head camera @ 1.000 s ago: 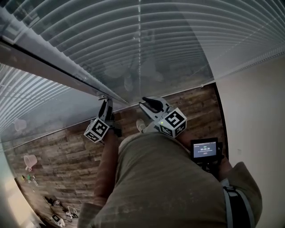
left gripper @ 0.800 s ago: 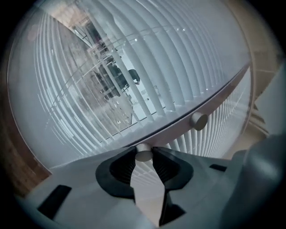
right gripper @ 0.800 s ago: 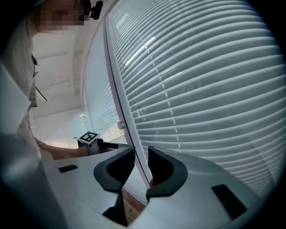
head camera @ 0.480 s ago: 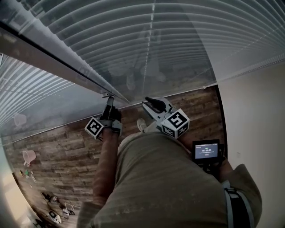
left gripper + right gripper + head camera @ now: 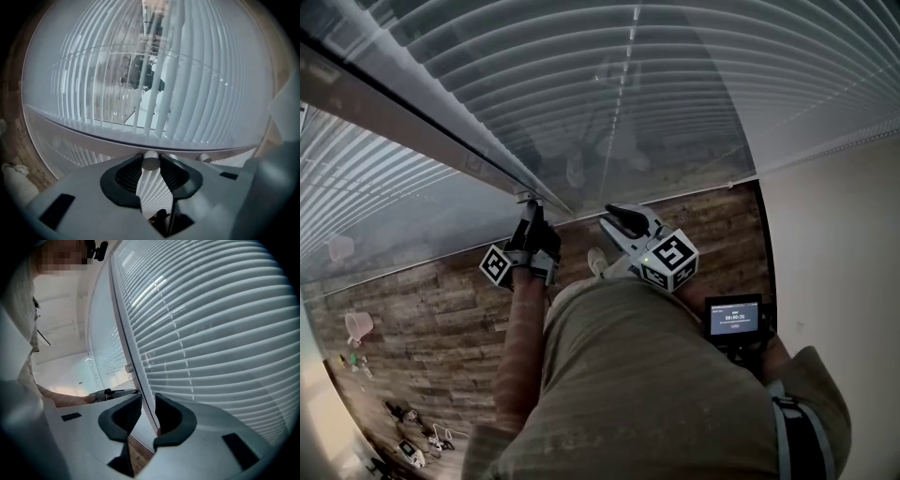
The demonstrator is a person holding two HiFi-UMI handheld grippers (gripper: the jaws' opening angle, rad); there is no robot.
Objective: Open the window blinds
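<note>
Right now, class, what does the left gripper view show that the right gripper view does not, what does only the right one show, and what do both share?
Only the left gripper view: a white ribbed plastic wand clamped between the black jaws of the left gripper.
Only the right gripper view: the right gripper with its jaws apart and nothing held between them, and the person's bare forearm reaching toward the window.
Both: the white slatted window blinds filling the background.
</note>
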